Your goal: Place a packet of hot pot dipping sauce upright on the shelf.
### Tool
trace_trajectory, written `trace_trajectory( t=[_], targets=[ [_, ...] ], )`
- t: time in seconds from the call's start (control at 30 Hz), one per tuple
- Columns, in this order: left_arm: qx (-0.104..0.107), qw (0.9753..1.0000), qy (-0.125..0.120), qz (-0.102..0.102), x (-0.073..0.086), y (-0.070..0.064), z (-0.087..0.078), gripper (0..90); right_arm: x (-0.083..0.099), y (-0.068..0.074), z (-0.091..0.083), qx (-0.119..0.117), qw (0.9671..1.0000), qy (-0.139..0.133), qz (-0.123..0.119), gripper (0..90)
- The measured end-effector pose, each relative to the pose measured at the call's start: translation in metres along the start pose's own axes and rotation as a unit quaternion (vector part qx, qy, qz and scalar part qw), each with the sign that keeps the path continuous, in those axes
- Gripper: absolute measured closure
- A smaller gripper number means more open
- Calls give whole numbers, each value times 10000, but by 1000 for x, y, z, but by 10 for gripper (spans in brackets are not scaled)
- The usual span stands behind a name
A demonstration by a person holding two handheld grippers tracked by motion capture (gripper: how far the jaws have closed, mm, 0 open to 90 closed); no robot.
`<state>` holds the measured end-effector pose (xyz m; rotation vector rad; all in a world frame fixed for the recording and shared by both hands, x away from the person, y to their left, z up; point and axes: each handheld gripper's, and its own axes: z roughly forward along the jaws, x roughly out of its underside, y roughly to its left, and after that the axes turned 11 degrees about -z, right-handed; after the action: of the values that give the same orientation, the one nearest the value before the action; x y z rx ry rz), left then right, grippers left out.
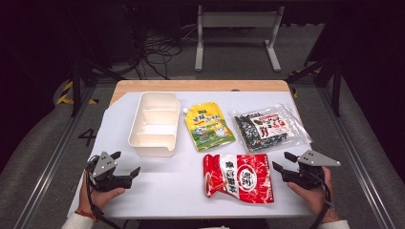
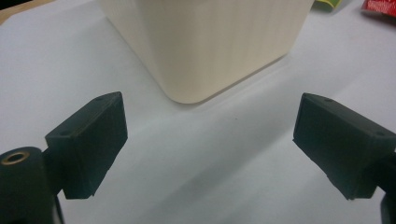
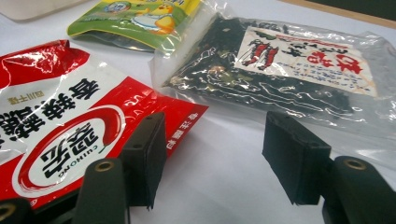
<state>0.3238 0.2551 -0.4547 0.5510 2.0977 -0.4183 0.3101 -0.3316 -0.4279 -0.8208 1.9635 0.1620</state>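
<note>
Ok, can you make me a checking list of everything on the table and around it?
Surface: white sheet over a wooden table; flat, no spills seen.
Job's things: white divided box, empty, upright; green pouch, clear bag of dark bits and red packet, all lying flat outside the box.
Clutter: nothing seen.
Grippers: left hand-held gripper open, pointing at the box, holding nothing; right hand-held gripper open, beside the red packet's right edge, holding nothing.
Cables: one black cable by each wrist; loose tangle of cables on the floor behind the table.
Surroundings: grey floor, white metal frame, dark background.
</note>
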Motion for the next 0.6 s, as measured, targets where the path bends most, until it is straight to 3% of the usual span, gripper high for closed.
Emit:
trace_trajectory(
  t=[0.2, 0.3, 0.4, 0.47, 0.6],
  targets=[
    [121, 9999, 38, -90, 0, -2, 1, 110, 0, 2, 3, -101, 9999, -18, 4, 417],
    [231, 9996, 123, -39, 1, -4, 3, 116, -2, 3, 5, -153, 9999, 16, 8, 423],
    [299, 9993, 227, 6, 1, -5, 6, 145, -4, 4, 6, -361, 9991, -118, 186, 440],
    [343, 9990, 279, -2, 1, -6, 9, 146, -6, 5, 7, -417, 9990, -114, 125, 449],
    [393, 9982, 422, 175, 2, -13, 11, 142, -11, 3, 9, -467, 9988, -118, 120, 458]
  ],
)
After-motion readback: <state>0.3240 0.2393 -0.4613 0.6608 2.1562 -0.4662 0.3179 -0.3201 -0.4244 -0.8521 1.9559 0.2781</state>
